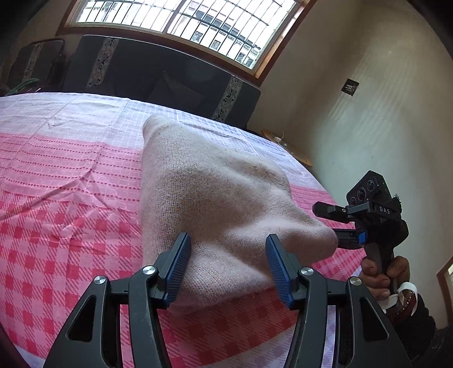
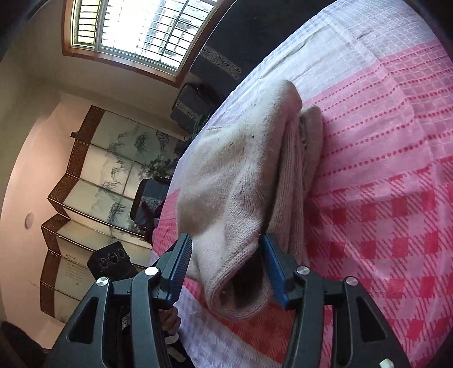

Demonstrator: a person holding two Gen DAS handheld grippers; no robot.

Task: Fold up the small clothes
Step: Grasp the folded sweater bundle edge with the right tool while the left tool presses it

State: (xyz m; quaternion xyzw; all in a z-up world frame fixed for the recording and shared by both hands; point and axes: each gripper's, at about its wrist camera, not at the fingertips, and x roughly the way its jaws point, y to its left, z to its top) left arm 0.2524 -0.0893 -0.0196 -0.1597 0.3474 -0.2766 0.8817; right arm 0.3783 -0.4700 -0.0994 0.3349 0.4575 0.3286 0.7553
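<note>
Garment: your knitted cream garment lies on the pink checked bedspread; it starts between your left fingers and runs away toward 12 o'clock in the left wrist view.
Left gripper: your left gripper has its blue pads spread apart, one on each side of the near edge of the cloth; the fabric sits in the gap. You cannot tell whether either pad presses on it.
Right gripper: your right gripper also stands with its pads apart. The ribbed open hem of the garment lies between them, with the right-hand pad at the hem's edge; contact cannot be confirmed.
Right gripper, seen from left: it appears at 3 o'clock in the left wrist view, its tips at the lifted right corner of the cloth, with your right hand around the handle.
Garment shape: in the right wrist view the cloth is doubled over, with layered edges showing along its 1 o'clock side.
Surface: the bedspread extends under the garment on all sides.
Surroundings: barred window at 12 o'clock; folding screen at 9 o'clock in the right wrist view.
</note>
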